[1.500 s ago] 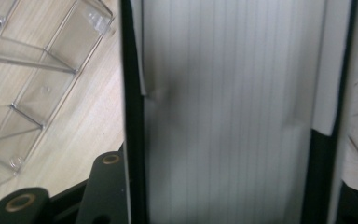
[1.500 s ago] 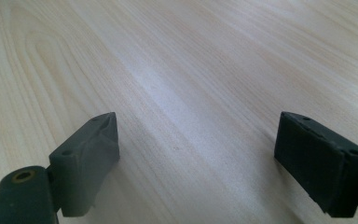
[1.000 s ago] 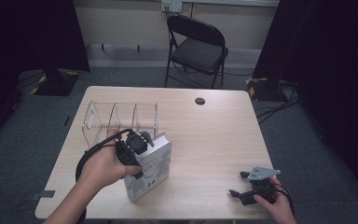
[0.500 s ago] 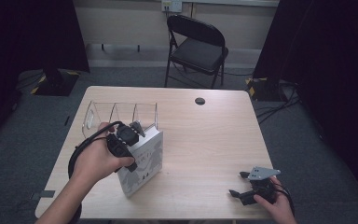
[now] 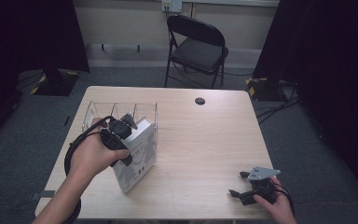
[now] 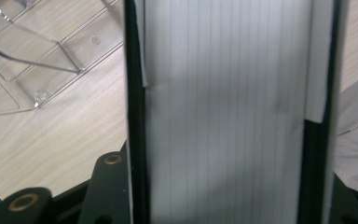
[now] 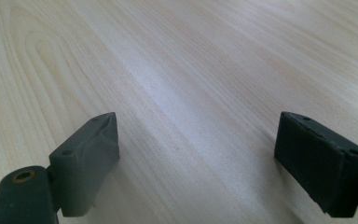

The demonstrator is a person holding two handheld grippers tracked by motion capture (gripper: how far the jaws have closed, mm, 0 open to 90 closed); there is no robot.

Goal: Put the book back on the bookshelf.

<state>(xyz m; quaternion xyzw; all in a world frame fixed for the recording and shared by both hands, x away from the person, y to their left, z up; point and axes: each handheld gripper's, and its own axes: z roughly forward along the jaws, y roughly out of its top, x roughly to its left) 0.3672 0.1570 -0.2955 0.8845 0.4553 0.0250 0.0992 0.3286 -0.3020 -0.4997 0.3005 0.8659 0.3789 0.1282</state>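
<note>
A thick white book (image 5: pixel 141 154) stands on edge on the wooden table (image 5: pixel 205 140), tilted, its far end just in front of a clear plastic divider rack (image 5: pixel 121 109). My left gripper (image 5: pixel 128 127) is shut on the book's upper edge. In the left gripper view the page block (image 6: pixel 223 93) runs between the two black jaws, and the clear rack (image 6: pixel 37 51) lies to the left. My right gripper (image 5: pixel 237 183) rests at the table's near right corner, open. The right gripper view has its jaws (image 7: pixel 200 144) wide apart over bare wood.
A small black round cap (image 5: pixel 199 101) is set in the table near the far edge. A black folding chair (image 5: pixel 198 46) stands beyond the table. Dark curtains hang on both sides. A hand holds each gripper.
My left gripper has carried the book up and left across the table, closer to the clear rack. The right gripper has stayed where it was.
</note>
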